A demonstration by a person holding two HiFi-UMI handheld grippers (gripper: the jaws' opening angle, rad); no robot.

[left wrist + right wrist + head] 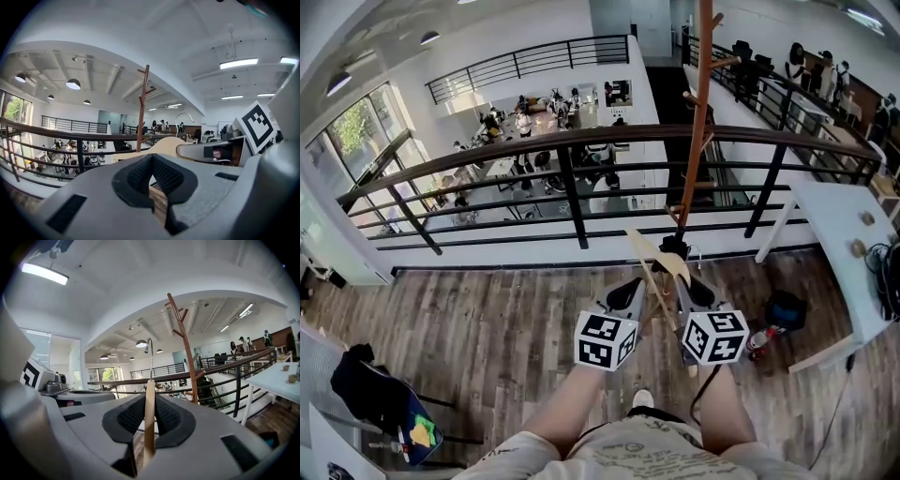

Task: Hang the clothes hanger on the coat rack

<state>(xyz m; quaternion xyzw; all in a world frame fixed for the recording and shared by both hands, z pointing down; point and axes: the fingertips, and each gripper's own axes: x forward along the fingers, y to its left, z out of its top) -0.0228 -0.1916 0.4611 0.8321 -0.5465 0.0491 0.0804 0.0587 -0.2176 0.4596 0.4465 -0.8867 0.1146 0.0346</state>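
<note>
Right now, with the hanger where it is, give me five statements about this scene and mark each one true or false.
1. The right gripper is shut on the wooden hanger. True.
2. The hanger already hangs on the coat rack. False: it is in the gripper, short of the rack.
3. The coat rack stands close by the railing. True.
4. In the head view a white table stands left of the rack. False: it stands to the rack's right.
5. In the right gripper view the hanger's hook points down. False: it rises above the jaws.
</note>
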